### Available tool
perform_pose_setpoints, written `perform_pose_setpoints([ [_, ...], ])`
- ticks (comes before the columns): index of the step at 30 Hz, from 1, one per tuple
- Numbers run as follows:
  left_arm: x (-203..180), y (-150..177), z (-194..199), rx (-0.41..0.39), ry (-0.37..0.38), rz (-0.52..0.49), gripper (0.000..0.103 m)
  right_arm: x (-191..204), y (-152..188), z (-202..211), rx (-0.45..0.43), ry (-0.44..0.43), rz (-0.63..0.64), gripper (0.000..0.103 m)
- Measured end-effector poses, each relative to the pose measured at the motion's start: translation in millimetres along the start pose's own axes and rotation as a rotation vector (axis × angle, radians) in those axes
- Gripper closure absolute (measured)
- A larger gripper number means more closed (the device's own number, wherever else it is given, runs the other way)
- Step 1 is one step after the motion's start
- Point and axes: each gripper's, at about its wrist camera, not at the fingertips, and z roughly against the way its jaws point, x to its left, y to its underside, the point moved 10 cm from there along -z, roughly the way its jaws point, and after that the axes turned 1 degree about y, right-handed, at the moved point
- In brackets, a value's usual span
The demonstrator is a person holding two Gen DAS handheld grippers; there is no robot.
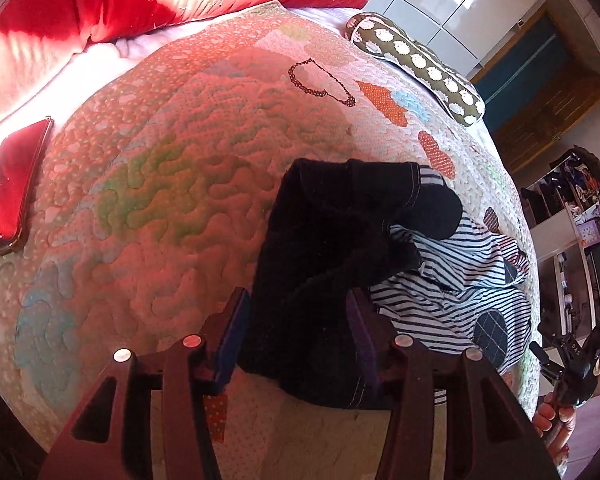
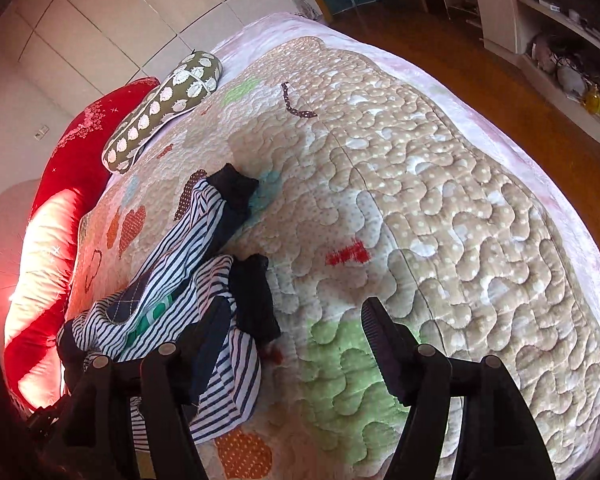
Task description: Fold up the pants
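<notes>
One readable marking, "DAS", sits on the right gripper (image 1: 576,354).

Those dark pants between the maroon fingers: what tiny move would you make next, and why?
Probably lift the left gripper away. Its fingers stand open on either side of the dark pants, which lie bunched on the quilt beside a striped garment. The right gripper is open too, holding nothing.

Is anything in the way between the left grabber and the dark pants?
Nothing visible is. The dark pants lie folded on the quilt, right between the open jaws of the left gripper, with no pad pressing them. The striped garment lies off to one side, touching the pants.
</notes>
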Motion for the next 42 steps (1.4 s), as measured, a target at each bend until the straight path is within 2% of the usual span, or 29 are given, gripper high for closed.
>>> perform_pose_setpoints([
  [4,2.2,9.6,-10.1,0.006,-0.068,-0.021,0.052,1.6,14.3,-6.1,0.009,-0.006,0.007,0.029],
  [6,-1.5,13.6,-14.1,0.007,-0.085,-0.045,0.052,5.5,16.6,-8.0,0.004,-0.007,0.019,0.024],
  [8,-5.7,15.2,-17.6,0.001,-0.113,-0.073,0.045,11.0,17.1,-11.0,-0.001,0.003,0.042,0.024],
  [13,-15.0,17.9,-30.1,0.012,-0.120,-0.087,0.035,25.4,20.0,-18.8,0.001,0.011,0.087,0.023],
  [15,-19.6,20.1,-33.3,0.016,-0.127,-0.095,0.035,31.3,20.7,-22.8,-0.005,0.025,0.104,0.023],
  [16,-23.3,21.3,-33.7,0.014,-0.124,-0.110,0.045,34.3,21.3,-24.6,-0.011,0.038,0.117,0.023],
  [17,-26.4,22.5,-33.8,0.013,-0.135,-0.132,0.074,37.7,22.4,-26.5,-0.017,0.055,0.138,0.026],
  [20,-31.1,23.9,-28.2,0.013,-0.133,-0.165,0.084,50.7,32.0,-33.9,0.020,0.076,0.225,0.083],
  [23,-28.7,23.3,-15.3,0.021,-0.083,-0.139,0.086,54.7,38.5,-24.6,0.028,0.032,0.201,0.089],
  [27,-20.3,26.6,8.1,0.014,-0.033,-0.113,0.088,49.8,51.9,2.5,0.030,-0.045,0.145,0.089],
  [29,-13.4,29.4,21.0,0.000,-0.030,-0.114,0.099,48.4,65.8,16.7,0.041,-0.086,0.122,0.089],
  [32,3.6,34.7,34.2,-0.013,-0.035,-0.093,0.098,43.8,91.1,34.8,0.057,-0.112,0.127,0.089],
  [35,19.0,39.8,34.2,-0.004,-0.042,-0.061,0.097,40.6,120.1,36.1,0.106,-0.113,0.154,0.087],
  [37,22.9,42.6,34.3,-0.001,-0.012,-0.036,0.097,37.0,128.5,36.4,0.106,-0.081,0.181,0.085],
  [38,23.7,43.5,36.2,-0.006,0.001,-0.026,0.096,35.4,126.4,39.8,0.091,-0.077,0.176,0.076],
  [39,24.4,44.0,39.6,-0.018,0.007,-0.022,0.096,34.4,121.5,45.0,0.072,-0.087,0.158,0.062],
  [41,25.7,44.6,46.6,-0.041,0.024,-0.013,0.093,34.1,101.5,58.4,0.010,-0.112,0.110,0.046],
  [42,27.5,44.8,49.1,-0.046,0.029,-0.003,0.091,32.9,87.7,65.0,-0.023,-0.109,0.096,0.044],
])
